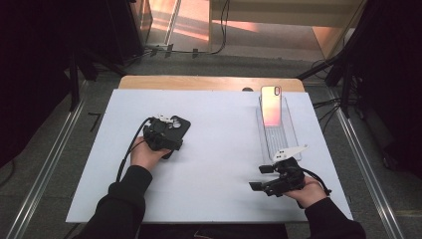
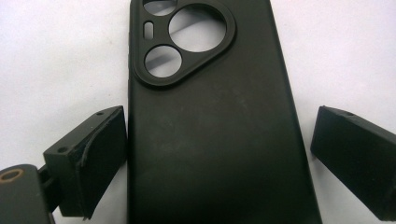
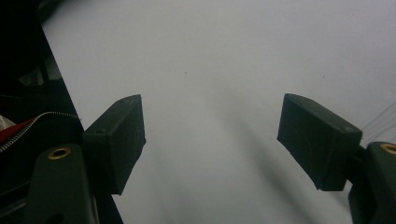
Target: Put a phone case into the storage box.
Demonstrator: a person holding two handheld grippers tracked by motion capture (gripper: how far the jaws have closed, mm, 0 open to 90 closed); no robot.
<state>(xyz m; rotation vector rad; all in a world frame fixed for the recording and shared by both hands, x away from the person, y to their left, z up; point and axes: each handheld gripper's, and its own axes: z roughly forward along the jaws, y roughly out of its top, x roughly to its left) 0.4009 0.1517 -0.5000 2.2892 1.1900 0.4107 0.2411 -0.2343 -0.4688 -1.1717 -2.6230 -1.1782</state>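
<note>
A black phone case (image 2: 210,140) lies back-up on the white table top (image 1: 219,169), its camera cut-outs pointing away from me. My left gripper (image 2: 219,116) is open and straddles the case, one jaw close beside each long edge; in the high view this gripper (image 1: 171,132) sits left of centre with the case (image 1: 182,123) poking out beyond it. My right gripper (image 1: 260,177) is open near the front right, with nothing but bare white surface between its jaws (image 3: 211,103).
A phone (image 1: 271,105) with a shiny pinkish back leans upright at the far end of a clear plastic tray (image 1: 279,139) at the back right. The wooden table edge (image 1: 199,82) runs along the far side. Dark floor and cables surround the table.
</note>
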